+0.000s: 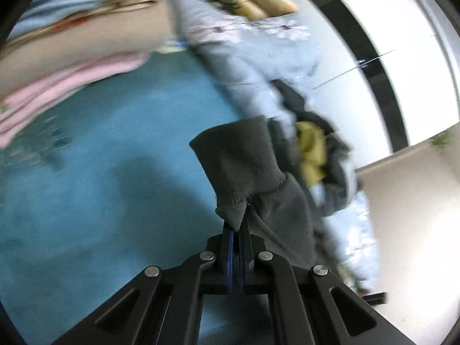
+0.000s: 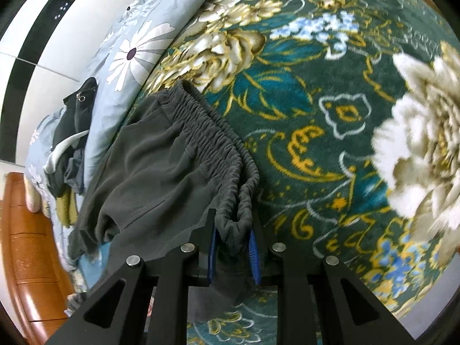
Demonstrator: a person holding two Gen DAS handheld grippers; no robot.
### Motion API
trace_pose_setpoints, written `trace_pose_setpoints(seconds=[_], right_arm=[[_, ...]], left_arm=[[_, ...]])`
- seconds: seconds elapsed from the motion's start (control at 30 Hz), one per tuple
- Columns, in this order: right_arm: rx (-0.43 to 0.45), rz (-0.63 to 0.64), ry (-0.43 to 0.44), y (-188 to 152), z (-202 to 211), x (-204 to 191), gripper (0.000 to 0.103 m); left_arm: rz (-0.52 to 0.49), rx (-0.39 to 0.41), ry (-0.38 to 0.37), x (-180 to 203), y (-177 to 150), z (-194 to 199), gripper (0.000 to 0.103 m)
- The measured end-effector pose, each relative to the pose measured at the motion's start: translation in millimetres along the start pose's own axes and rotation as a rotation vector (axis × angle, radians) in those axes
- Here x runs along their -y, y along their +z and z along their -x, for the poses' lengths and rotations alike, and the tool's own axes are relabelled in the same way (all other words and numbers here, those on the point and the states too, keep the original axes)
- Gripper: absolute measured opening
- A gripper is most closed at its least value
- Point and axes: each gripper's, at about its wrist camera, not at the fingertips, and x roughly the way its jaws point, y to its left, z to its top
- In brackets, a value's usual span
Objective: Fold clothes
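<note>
A pair of dark grey sweatpants is held by both grippers. In the left wrist view my left gripper (image 1: 236,227) is shut on the ribbed ankle cuff (image 1: 238,161) of one leg, lifted above the teal blanket (image 1: 120,149). In the right wrist view my right gripper (image 2: 233,230) is shut on the elastic waistband (image 2: 212,141), and the pants' body (image 2: 149,172) lies spread to the left on the green floral blanket (image 2: 330,115). The view is blurred in the left wrist frame.
A light blue daisy-print quilt (image 2: 138,46) lies along the bed's far side with a heap of dark clothes (image 2: 74,132) and a yellow garment (image 1: 312,155) on it. Folded pink and beige clothes (image 1: 72,66) sit at the left. A wooden bed frame (image 2: 31,253) stands by the white wall.
</note>
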Motion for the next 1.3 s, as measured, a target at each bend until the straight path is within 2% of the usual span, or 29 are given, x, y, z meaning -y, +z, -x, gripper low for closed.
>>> trace_pose_setpoints(seconds=[0.07, 0.1, 0.17, 0.27, 0.37, 0.47, 0.53, 0.6, 0.63, 0.7, 0.93, 1.0, 1.1, 1.13, 1.2, 1.3], right_arm=[[-0.008, -0.009, 0.000, -2, -4, 3, 0.022], [-0.011, -0.016, 0.002, -3, -6, 4, 0.022], [-0.010, -0.016, 0.006, -4, -6, 4, 0.022], [0.006, -0.001, 0.016, -3, 0, 3, 0.019], [0.048, 0.004, 0.039, -1, 11, 2, 0.017], [0.090, 0.017, 0.038, -2, 20, 6, 0.016], [0.071, 0.008, 0.020, -2, 14, 16, 0.016], [0.037, -0.022, -0.013, -3, -1, 29, 0.016], [-0.027, 0.018, 0.010, -4, -7, 34, 0.016], [-0.052, 0.026, 0.026, -4, -12, 39, 0.017], [-0.065, 0.068, 0.025, 10, -4, 32, 0.021], [-0.017, 0.126, -0.022, 14, 12, 21, 0.027], [0.130, 0.290, -0.156, 19, 43, -8, 0.028], [0.180, 0.352, -0.171, 21, 54, -22, 0.028], [0.193, 0.469, -0.133, 24, 63, -48, 0.029], [0.079, 0.657, -0.008, 8, 38, -101, 0.037]], left_arm=[[0.052, -0.052, 0.085, -33, -15, -9, 0.003], [0.079, -0.058, 0.094, -44, -20, -11, 0.003], [0.182, -0.058, 0.073, -70, -34, -14, 0.003], [0.200, -0.047, 0.073, -71, -34, -15, 0.003], [0.130, 0.013, 0.010, -50, -21, 5, 0.003], [0.042, 0.017, 0.039, -36, -18, 14, 0.003], [0.044, -0.012, 0.084, -48, -25, 8, 0.003], [0.091, -0.060, 0.145, -69, -36, -3, 0.003], [0.118, -0.074, 0.153, -80, -41, -5, 0.003], [0.166, -0.038, 0.093, -91, -48, 1, 0.003], [0.143, -0.043, 0.071, -89, -42, 2, 0.003], [0.142, -0.046, 0.072, -89, -42, -1, 0.003], [0.158, -0.045, 0.063, -96, -48, 0, 0.004], [0.164, -0.041, 0.058, -98, -49, 0, 0.005], [0.176, -0.035, 0.052, -98, -51, -2, 0.006], [0.190, -0.031, 0.049, -98, -52, -4, 0.006]])
